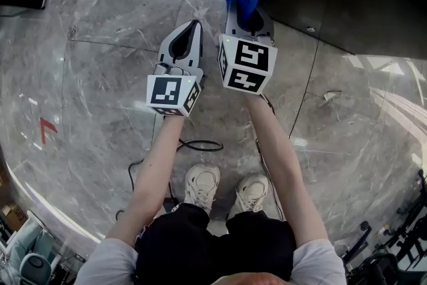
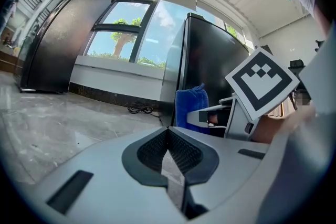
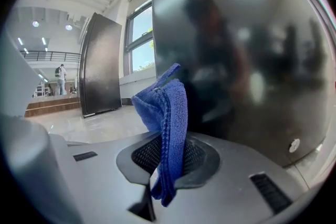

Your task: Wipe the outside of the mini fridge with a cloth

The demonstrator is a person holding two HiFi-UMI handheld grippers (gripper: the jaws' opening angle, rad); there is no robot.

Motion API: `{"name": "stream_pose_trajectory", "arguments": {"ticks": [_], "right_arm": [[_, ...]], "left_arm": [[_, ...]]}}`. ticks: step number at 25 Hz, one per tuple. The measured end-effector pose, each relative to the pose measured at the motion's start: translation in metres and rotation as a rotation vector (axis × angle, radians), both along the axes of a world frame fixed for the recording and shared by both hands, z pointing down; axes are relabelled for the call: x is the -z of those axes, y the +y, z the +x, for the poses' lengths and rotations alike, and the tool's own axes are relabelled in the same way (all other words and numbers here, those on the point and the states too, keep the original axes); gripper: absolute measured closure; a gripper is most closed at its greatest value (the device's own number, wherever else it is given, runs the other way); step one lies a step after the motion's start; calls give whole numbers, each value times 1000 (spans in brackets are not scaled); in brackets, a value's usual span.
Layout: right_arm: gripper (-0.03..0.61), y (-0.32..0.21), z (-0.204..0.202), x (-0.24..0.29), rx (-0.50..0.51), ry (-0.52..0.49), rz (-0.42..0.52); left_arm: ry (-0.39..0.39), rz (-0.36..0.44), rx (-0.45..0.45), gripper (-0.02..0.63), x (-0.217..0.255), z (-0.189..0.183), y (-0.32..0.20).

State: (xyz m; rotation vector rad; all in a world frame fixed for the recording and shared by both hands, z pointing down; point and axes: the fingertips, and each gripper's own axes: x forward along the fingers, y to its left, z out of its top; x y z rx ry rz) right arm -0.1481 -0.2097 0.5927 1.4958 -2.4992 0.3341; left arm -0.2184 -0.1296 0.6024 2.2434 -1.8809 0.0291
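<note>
Honestly, with right gripper [image 3: 168, 157] pinching one fold of cloth [image 3: 169, 107] and left gripper [image 2: 169, 152] closed empty, fridge [image 3: 252, 34] friction could yank it out.

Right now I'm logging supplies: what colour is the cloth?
The cloth is blue, best seen in the right gripper view.

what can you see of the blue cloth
The blue cloth is a soft, microfibre-looking piece, folded and bunched, with a stitched hem. It stands upright, pinched between the fingers of the right gripper, a short tail poking out on the near side. Only that gripper visibly touches it; the dark glossy fridge stands just behind.
</note>
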Motion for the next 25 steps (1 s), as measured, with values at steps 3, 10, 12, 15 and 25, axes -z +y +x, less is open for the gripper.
{"name": "stream_pose_trajectory", "arguments": {"ticks": [3,10,12,15,25], "right_arm": [[506,1,11,1,-22,5,2],[506,3,56,1,-78,18,-3],[506,4,74,0,-104,28,-6],[506,5,102,-3,-154,24,-18],[506,6,179,-4,-277,49,-30]], "left_arm": [[-4,2,-17,609,2,7,1],[-16,0,-20,609,8,18,2],[-23,-1,-31,609,9,24,2],[-39,1,-46,609,12,34,3],[-5,-15,-80,609,8,64,2]]}}
